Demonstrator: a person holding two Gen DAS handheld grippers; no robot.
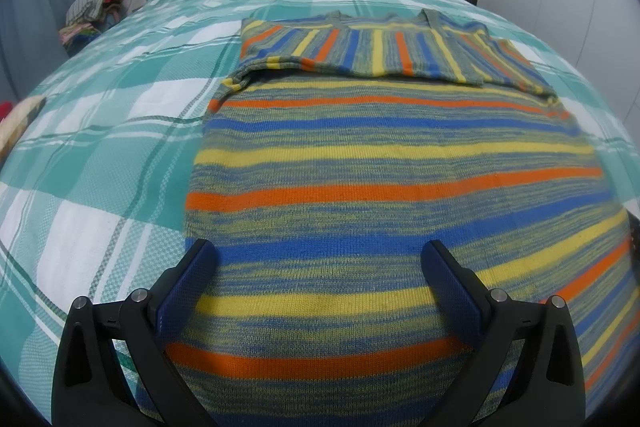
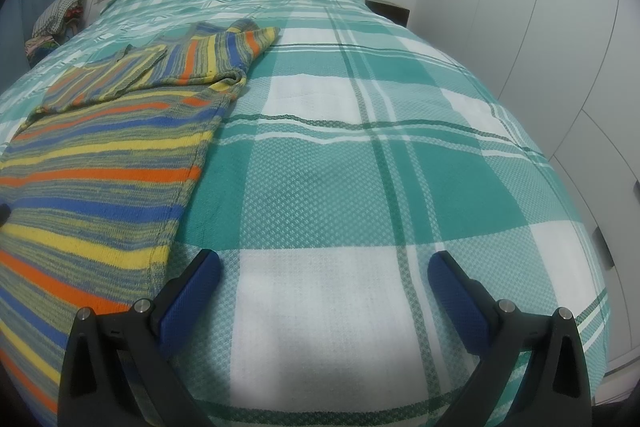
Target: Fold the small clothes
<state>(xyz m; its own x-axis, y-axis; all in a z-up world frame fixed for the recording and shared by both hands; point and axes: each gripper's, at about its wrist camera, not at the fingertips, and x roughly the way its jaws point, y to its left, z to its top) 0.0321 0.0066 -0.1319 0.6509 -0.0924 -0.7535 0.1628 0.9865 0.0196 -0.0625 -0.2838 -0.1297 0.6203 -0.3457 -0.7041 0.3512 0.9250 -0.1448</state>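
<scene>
Bed: green-and-white checked cover.
Sweater: striped, flat on the bed, sleeves folded across the chest.
Left gripper: fingers spread, above the hem.
Right gripper: fingers spread, just beside the sweater.
Next: probably pinch the hem, fold upward.

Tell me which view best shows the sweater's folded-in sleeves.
The left wrist view: both sleeves lie square-on across the striped sweater. The right wrist view shows them small and oblique at far left.
</scene>
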